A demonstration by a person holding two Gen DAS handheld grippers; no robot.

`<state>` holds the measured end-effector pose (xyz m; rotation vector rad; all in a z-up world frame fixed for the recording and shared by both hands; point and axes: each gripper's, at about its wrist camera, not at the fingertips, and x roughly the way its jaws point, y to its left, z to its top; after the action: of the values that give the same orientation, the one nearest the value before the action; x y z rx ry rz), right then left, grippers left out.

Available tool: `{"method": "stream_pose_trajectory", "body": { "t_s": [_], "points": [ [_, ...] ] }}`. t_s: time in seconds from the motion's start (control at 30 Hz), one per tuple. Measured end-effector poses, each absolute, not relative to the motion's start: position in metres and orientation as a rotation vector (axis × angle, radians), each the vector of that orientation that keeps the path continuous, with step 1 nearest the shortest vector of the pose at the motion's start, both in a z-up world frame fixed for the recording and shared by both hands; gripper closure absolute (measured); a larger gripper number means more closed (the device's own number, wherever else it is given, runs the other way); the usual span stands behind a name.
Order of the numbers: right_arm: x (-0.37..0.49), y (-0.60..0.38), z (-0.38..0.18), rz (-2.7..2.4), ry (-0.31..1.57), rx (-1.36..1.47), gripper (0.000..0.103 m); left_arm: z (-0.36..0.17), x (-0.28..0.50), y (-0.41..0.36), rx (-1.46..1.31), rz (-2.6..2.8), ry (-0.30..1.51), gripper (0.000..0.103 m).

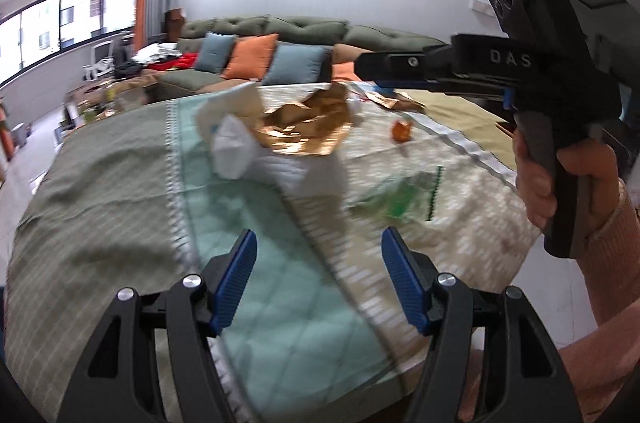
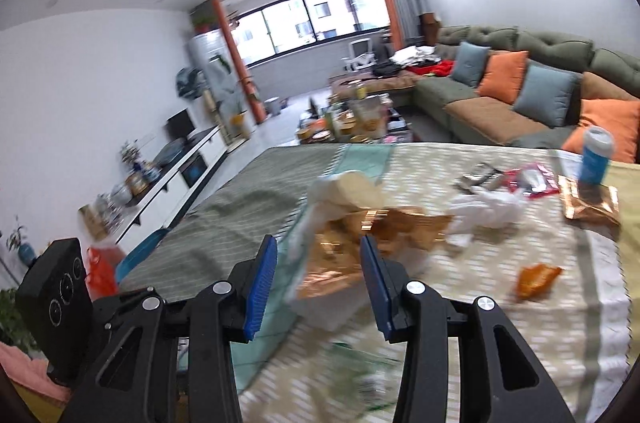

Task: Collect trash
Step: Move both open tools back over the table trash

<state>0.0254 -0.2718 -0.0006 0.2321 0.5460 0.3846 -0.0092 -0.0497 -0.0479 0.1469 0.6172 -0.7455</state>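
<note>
The trash is seen spread over the cloth-covered table (image 2: 540, 363), none of it yet gathered as far as can be told: a crumpled copper-gold wrapper (image 2: 360, 235) lies against a white bag (image 2: 340, 191) near the table's middle, with crumpled white paper (image 2: 486, 209) just beyond it, a small orange wrapper (image 2: 536, 277) off to the right, a red-and-white packet (image 2: 530, 179) and a second copper-gold packet (image 2: 588, 203) farther back, and a blue can (image 2: 596, 157) standing upright on that packet. A clear, greenish wrapper (image 1: 394, 201) is also seen in the left wrist view, lying flat nearer the table's edge. No bin or collecting bag can be identified with certainty, so the whole job is judged to remain. The right gripper (image 2: 318, 287) is held with its jaws moderately apart; the copper-gold wrapper appears between them in the view, but no contact with the pads is shown, and nothing is judged to be held. The left gripper (image 1: 318, 281) is held with its jaws wide over bare cloth, nothing between them. On the body of the right gripper, seen from the left wrist, the letters "DAS" can be read. Printing on the can and packets is too blurred to be made out.
</note>
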Motion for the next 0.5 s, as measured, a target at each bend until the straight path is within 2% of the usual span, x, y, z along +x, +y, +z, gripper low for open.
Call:
{"method": "stream_pose_trajectory", "body": {
  "t_s": [0.5],
  "points": [
    [0.021, -0.336, -0.037, 0.317, 0.573, 0.368, 0.059, -0.061, 0.018, -0.122, 0.213, -0.892, 0.7, 0.037]
  ]
}}
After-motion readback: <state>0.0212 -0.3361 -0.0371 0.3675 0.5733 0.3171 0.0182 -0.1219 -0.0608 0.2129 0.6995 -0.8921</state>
